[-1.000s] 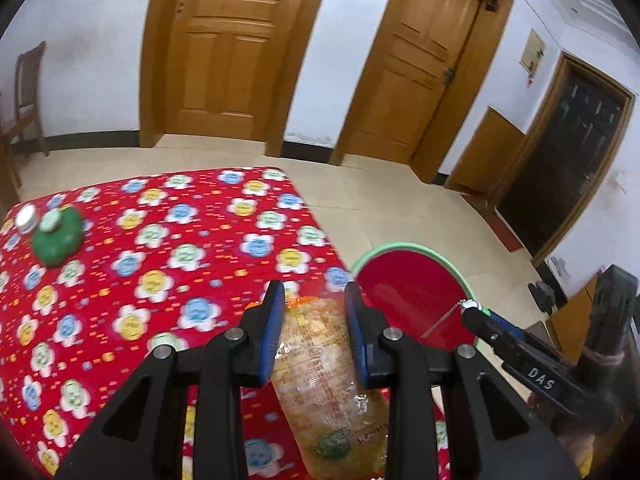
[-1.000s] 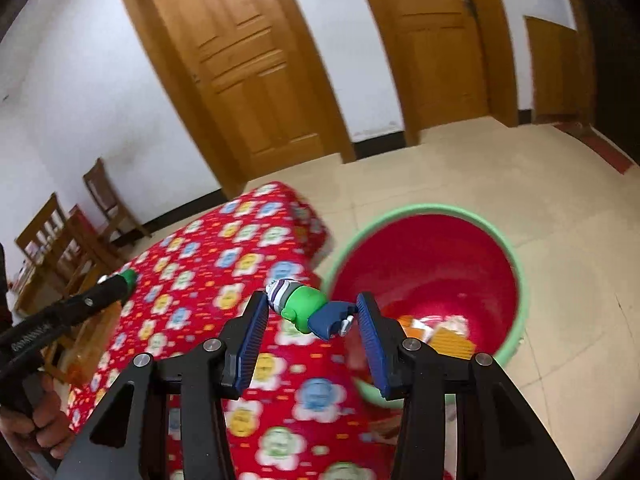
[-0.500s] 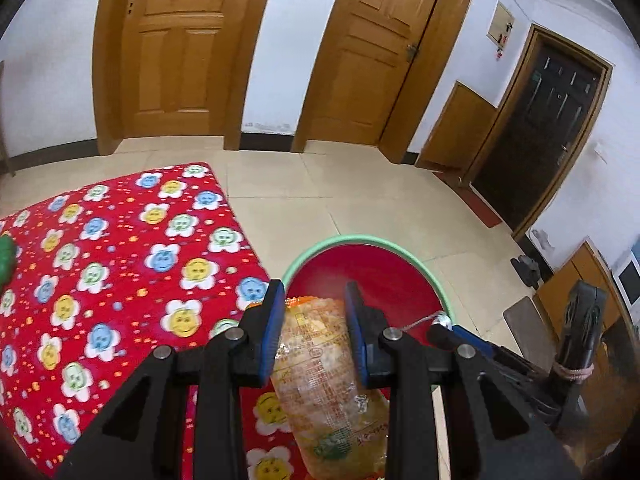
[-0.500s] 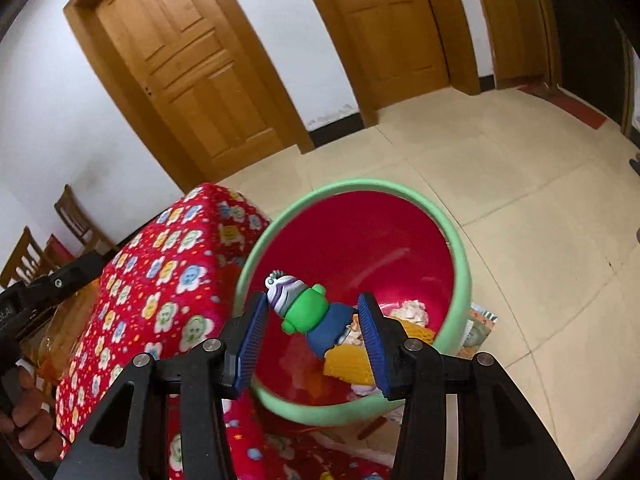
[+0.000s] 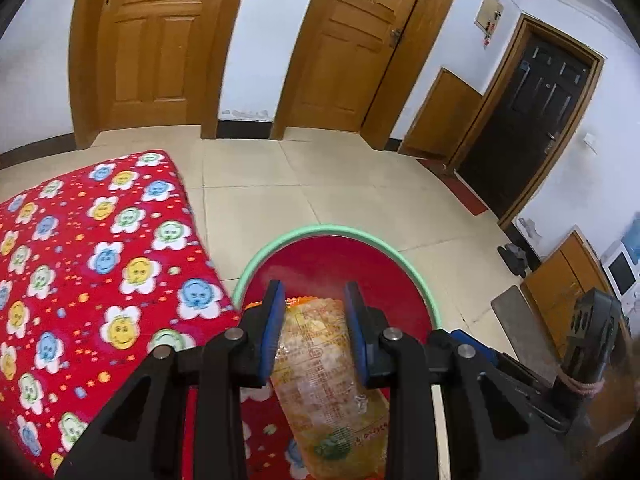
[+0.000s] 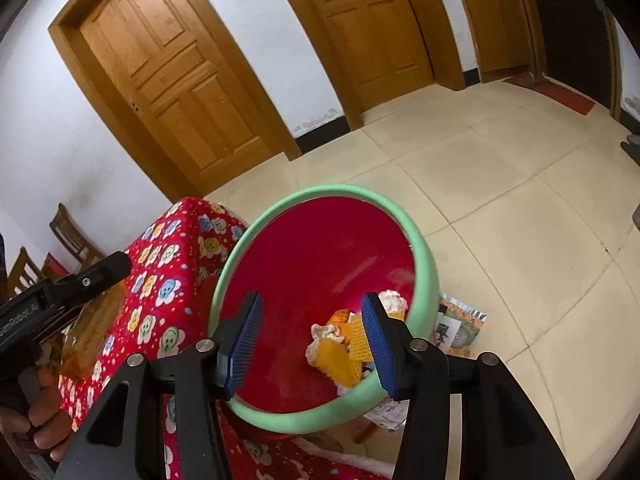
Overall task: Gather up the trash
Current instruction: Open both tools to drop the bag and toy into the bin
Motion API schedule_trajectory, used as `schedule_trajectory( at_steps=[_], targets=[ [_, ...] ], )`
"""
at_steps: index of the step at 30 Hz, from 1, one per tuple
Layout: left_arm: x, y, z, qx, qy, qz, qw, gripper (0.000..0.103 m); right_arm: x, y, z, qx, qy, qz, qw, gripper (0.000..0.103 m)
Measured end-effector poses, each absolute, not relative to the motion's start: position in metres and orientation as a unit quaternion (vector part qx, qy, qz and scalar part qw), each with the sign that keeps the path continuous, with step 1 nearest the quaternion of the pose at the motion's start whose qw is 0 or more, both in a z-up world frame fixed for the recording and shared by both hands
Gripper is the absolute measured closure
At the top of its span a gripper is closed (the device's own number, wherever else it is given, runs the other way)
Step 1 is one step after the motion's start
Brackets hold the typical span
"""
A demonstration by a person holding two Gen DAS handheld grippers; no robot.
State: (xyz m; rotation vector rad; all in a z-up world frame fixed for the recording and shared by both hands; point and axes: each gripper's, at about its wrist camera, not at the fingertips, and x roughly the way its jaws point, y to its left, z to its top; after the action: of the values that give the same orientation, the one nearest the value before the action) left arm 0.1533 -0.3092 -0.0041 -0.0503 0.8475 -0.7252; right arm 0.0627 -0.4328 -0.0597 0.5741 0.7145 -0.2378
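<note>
The left gripper (image 5: 314, 334) pinches a clear yellow snack bag (image 5: 326, 376) between its 2 blue pads, over the near rim of the red basin (image 5: 336, 256). The right gripper (image 6: 310, 344) hangs above the same basin (image 6: 312, 264) with its jaws opening and nothing between them. Inside the basin, at its right side, lies a heap of yellow and white wrappers (image 6: 340, 350). The basin stands on the tiled floor (image 6: 500, 200), touching the corner of the desk (image 5: 100, 248) under its red flowered cloth. Just right of the basin, printed paper (image 6: 460, 326) lies on the floor. Left of the basin a hand (image 6: 44, 420) grips the left gripper's handle.
</note>
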Motion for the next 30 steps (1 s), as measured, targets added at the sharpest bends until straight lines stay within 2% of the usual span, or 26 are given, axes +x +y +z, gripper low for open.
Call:
schedule_trajectory(
  at_steps=[5,6,8,10,22,30],
  targets=[
    [0.151,-0.329,-0.010,-0.006,0.404,-0.368,0.838,0.072,0.054,-0.438,-0.058,0.278,0.338,-0.132,0.889,0.051],
    [0.150,-0.333,-0.012,0.004,0.406,-0.369,0.836,0.071,0.052,-0.440,-0.057,0.279,0.337,-0.135,0.889,0.051],
    [0.149,-0.339,-0.013,0.014,0.410,-0.369,0.834,0.060,0.049,-0.443,-0.055,0.277,0.333,-0.140,0.890,0.051],
    [0.148,-0.340,-0.014,0.016,0.412,-0.366,0.834,0.057,0.047,-0.445,-0.053,0.276,0.331,-0.144,0.891,0.051],
    [0.140,-0.307,-0.007,0.011,0.420,-0.327,0.847,0.056,0.045,-0.428,-0.043,0.257,0.330,-0.125,0.900,0.050],
    [0.129,-0.260,0.004,0.011,0.413,-0.268,0.870,0.052,0.042,-0.394,-0.023,0.230,0.323,-0.102,0.912,0.033]
  ],
)
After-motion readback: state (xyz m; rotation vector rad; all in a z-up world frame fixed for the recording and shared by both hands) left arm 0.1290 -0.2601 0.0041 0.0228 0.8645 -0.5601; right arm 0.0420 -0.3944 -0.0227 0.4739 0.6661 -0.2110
